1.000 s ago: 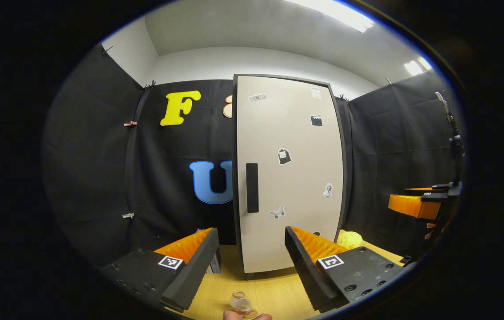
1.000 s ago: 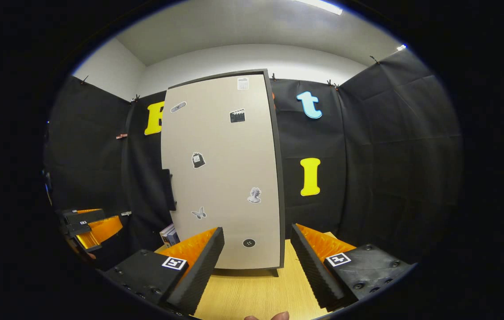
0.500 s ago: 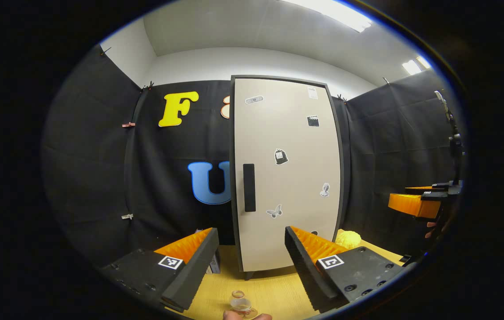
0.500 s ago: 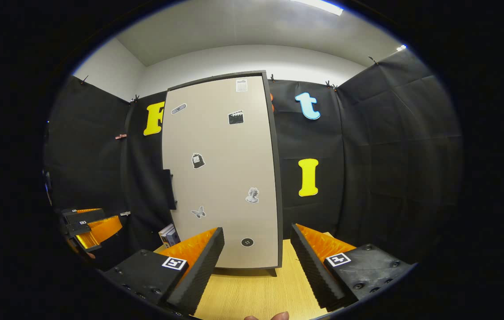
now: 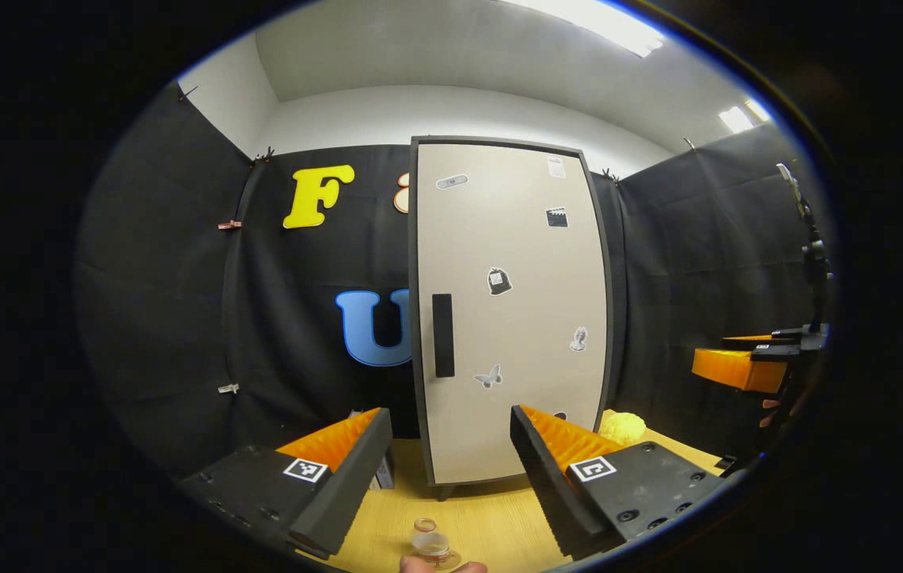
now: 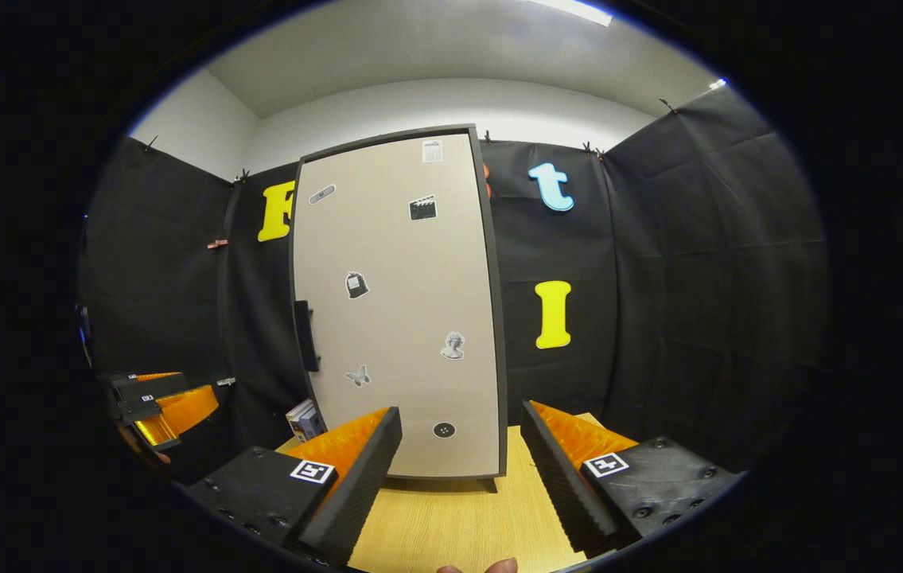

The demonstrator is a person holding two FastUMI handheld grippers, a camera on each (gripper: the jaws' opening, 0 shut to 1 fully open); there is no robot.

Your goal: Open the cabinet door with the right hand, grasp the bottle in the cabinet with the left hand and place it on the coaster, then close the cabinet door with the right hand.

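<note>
Tongs first: the left gripper (image 5: 451,461) is spread wide and holds nothing, and the right gripper (image 6: 461,465) is wide and empty too. The bottle (image 5: 430,544) stands low on the wooden table (image 5: 483,521), so the fetching looks done; I cannot make out the coaster. The cabinet door (image 5: 508,310) looks shut or nearly shut. I think one soft, flat push would finish it.

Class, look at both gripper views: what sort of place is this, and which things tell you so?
Probably a staged recording booth, not a real home: black cloth walls surround a wooden table holding one sticker-covered cabinet, with a small glass bottle in front.
</note>
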